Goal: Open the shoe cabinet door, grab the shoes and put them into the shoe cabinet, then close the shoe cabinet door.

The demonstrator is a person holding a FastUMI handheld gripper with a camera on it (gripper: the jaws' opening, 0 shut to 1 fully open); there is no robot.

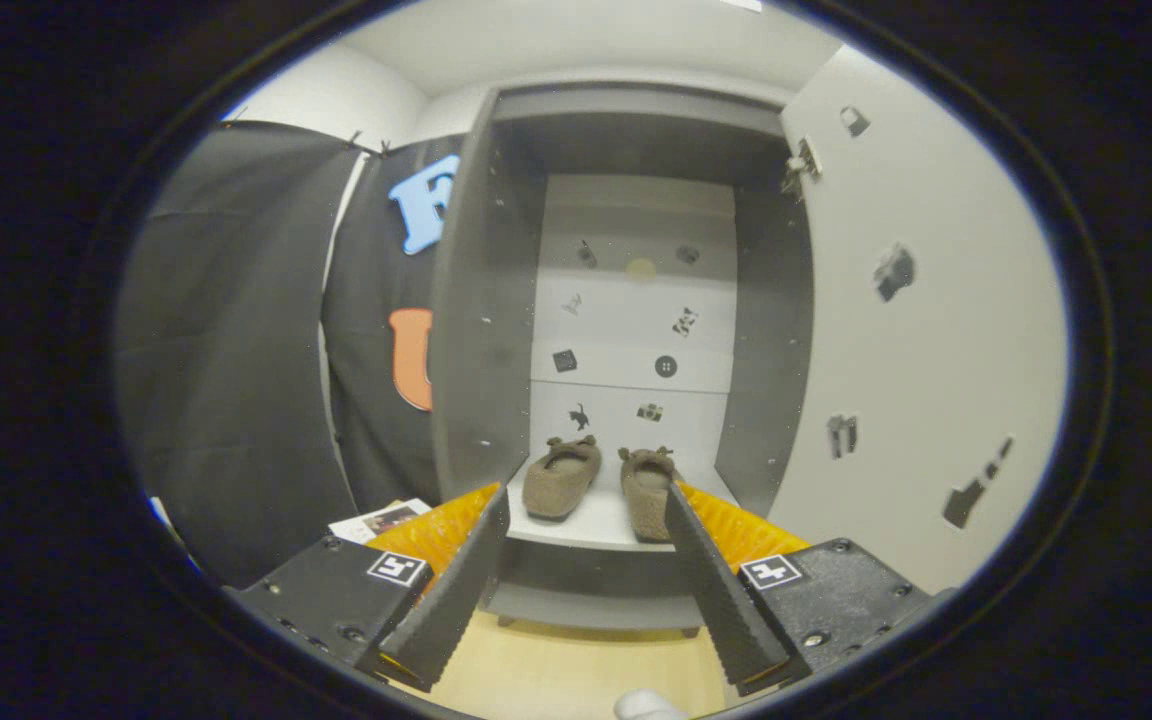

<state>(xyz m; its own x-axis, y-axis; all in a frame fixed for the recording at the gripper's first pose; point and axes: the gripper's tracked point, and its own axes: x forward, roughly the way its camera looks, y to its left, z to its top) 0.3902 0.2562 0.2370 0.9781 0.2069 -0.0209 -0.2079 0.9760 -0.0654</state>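
Gripper [586, 505]: fingers spread wide, nothing between the pads, not touching anything. Fingertips sit just short of the cabinet's bottom shelf; right fingertip [681, 500] overlaps the near side of the right shoe in the view, contact can't be told.

Below the fingers: light wood floor [576, 670]. Small white object at the very near edge of floor, too cut off to ID. Left of left finger, on floor: a printed card/leaflet [381, 520], partly hidden.

Just ahead of tips: shoe cabinet [481, 300], grey carcass, door open. Bottom shelf [586, 525] pale, raised above floor on a plinth w/ short feet.

Shoes: both on bottom shelf, inside cabinet, side by side, apart, toes toward gripper. Left shoe [561, 478] and right shoe [646, 490] are brown fuzzy slippers w/ small ear-like bumps at the far end.

Beyond shoes: cabinet back panel [631, 330], white, w/ small dark stickers scattered on it.

Right: open door [926, 340] swung out, white inner face, also stickered; hinge hardware near its top.
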